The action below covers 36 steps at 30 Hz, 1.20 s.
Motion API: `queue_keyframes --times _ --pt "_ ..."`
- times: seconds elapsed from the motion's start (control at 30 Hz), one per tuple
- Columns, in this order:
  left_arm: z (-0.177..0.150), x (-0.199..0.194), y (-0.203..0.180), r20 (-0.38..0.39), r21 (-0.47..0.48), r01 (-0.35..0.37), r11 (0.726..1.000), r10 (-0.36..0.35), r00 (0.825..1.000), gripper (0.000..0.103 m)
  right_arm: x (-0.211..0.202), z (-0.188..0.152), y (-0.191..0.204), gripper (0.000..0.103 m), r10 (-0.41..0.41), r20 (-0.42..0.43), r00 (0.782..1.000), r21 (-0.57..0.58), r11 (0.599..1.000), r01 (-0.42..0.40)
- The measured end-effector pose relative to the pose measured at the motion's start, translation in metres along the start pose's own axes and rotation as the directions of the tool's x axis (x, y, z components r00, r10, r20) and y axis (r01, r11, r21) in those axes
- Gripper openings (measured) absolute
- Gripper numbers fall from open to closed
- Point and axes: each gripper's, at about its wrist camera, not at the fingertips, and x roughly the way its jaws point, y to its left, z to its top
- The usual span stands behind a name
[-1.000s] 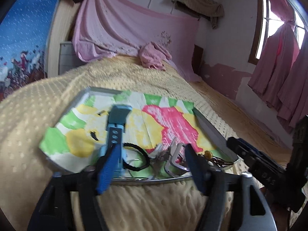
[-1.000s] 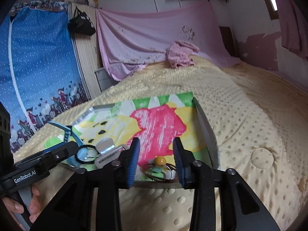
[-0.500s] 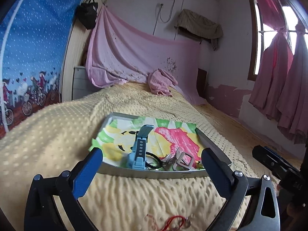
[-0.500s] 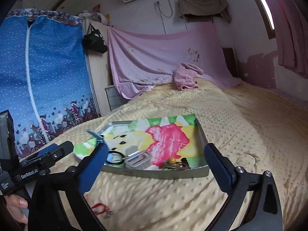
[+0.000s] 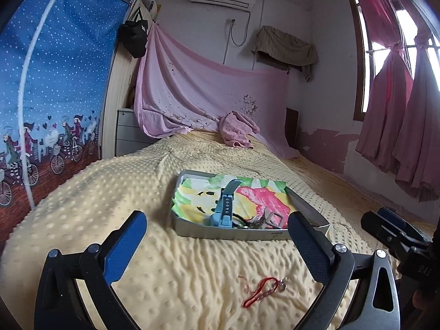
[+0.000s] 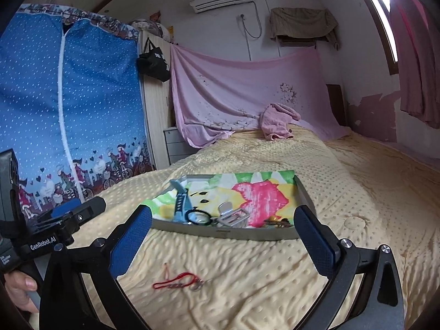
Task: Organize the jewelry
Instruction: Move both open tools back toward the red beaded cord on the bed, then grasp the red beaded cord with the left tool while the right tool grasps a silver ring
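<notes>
Yellow dotted bedspread (image 5: 115,192), grey tray (image 5: 220,232), red cord (image 5: 260,293), pink cloth (image 5: 238,132)

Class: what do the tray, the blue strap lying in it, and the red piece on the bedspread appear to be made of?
Tray: probably metal, dull grey wall.
Blue strap: likely matte rubber or silicone, with punched holes.
Red piece: thin cord with a small shiny metal-looking charm.
</notes>
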Motion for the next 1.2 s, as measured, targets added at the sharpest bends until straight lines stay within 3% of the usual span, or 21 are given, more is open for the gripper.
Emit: queue_keyframes --times 0.4,0.73,0.8,0.87,0.97,1.2 --pt "-0.025 -0.007 0.019 -0.054 0.020 -0.020 1.000 0.022 0.998 0.103 0.003 -0.024 0.010 0.101 -0.021 -0.069 0.997 -0.050 0.999 0.017" --pt "-0.056 0.025 0.016 -0.229 0.043 0.062 0.997 -0.050 0.972 0.103 0.041 -0.049 0.000 0.100 -0.012 -0.237 0.971 -0.067 0.998 -0.004" --pt "-0.060 0.028 0.013 -0.251 0.052 0.087 0.995 -0.071 0.965 0.102 0.048 -0.053 -0.002 0.093 0.005 -0.267 0.964 -0.055 0.998 -0.020" --pt "-0.064 0.029 0.011 -0.266 0.054 0.108 0.993 -0.090 0.960 0.097 0.055 -0.057 -0.003 0.079 0.012 -0.288 0.958 -0.047 0.999 -0.027" --pt "-0.068 0.033 0.009 -0.294 0.050 0.139 0.989 -0.118 0.949 0.090 0.063 -0.063 -0.005 0.073 0.024 -0.321 0.947 -0.028 0.999 -0.035" --pt "-0.075 0.046 0.002 -0.366 0.039 0.224 0.974 -0.194 0.910 0.059 0.079 -0.077 -0.006 0.047 0.068 -0.394 0.917 0.002 0.997 -0.073"
